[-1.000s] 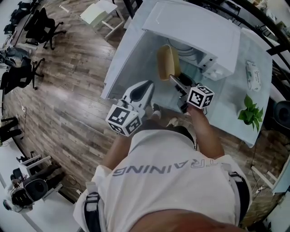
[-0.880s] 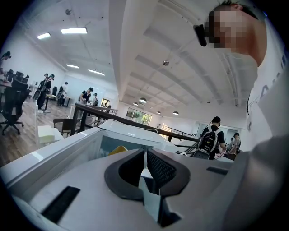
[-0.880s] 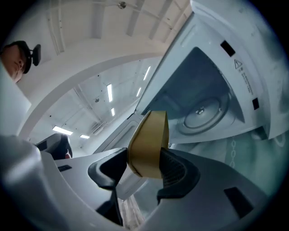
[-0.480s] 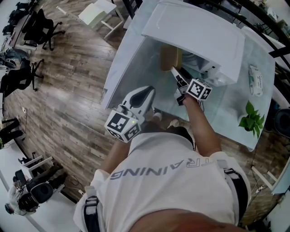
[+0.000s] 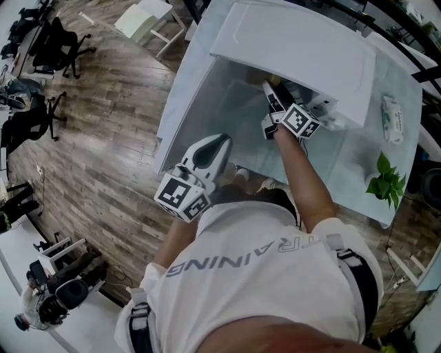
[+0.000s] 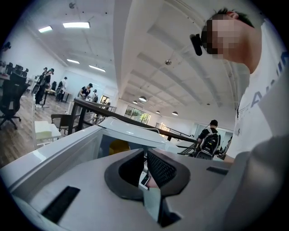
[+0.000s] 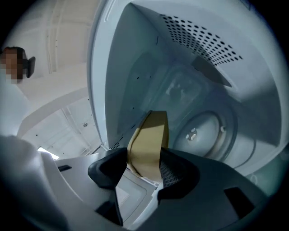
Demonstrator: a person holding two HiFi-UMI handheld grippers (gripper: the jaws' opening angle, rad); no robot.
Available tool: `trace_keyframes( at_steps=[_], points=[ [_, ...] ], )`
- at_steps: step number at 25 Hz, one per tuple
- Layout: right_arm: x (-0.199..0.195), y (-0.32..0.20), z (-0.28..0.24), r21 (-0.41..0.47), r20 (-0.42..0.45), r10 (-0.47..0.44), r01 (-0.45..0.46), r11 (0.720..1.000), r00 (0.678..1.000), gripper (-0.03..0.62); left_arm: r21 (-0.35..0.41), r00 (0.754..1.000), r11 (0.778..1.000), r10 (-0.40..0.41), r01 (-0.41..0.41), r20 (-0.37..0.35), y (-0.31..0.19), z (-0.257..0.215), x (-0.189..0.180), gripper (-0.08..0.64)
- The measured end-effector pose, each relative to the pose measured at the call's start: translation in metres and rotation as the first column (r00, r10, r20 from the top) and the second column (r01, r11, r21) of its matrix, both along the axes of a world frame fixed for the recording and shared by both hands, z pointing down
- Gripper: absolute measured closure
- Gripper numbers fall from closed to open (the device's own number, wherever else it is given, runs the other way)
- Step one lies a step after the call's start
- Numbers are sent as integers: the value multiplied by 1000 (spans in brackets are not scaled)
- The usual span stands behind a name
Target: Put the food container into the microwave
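The white microwave (image 5: 296,48) stands on the table with its door (image 5: 207,89) swung open to the left. My right gripper (image 5: 272,93) reaches into the cavity, and in the head view the microwave's top hides what it holds. In the right gripper view, the right gripper (image 7: 145,155) is shut on a tan food container (image 7: 149,140), held on edge inside the cavity above the round turntable (image 7: 205,131). My left gripper (image 5: 219,143) hangs back near the person's body, shut and empty (image 6: 145,155), pointing toward the microwave (image 6: 131,131).
The white table (image 5: 351,172) also carries a small green plant (image 5: 382,172) and a white packet (image 5: 393,118) to the right of the microwave. Office chairs (image 5: 55,34) and a white stool (image 5: 148,17) stand on the wooden floor to the left.
The right gripper has carried the tan container forward, from in front of the opening into the cavity, where the microwave's top now hides it. The left gripper has barely moved.
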State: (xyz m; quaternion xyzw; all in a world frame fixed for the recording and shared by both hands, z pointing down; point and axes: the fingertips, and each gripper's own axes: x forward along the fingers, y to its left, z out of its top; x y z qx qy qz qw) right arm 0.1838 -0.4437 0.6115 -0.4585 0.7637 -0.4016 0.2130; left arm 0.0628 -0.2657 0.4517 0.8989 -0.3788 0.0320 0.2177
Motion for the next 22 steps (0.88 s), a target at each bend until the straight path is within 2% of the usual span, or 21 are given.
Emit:
trace_keyframes(
  at_steps=[10, 22],
  points=[
    [14, -35, 11, -17, 7, 108, -107, 994, 994, 359, -4, 1000, 1000, -16, 16, 6, -4, 0, -4, 511],
    [25, -38, 18, -56, 42, 187, -185, 981, 981, 357, -1, 1000, 1000, -22, 22, 17, -1, 2, -11, 511]
  ],
)
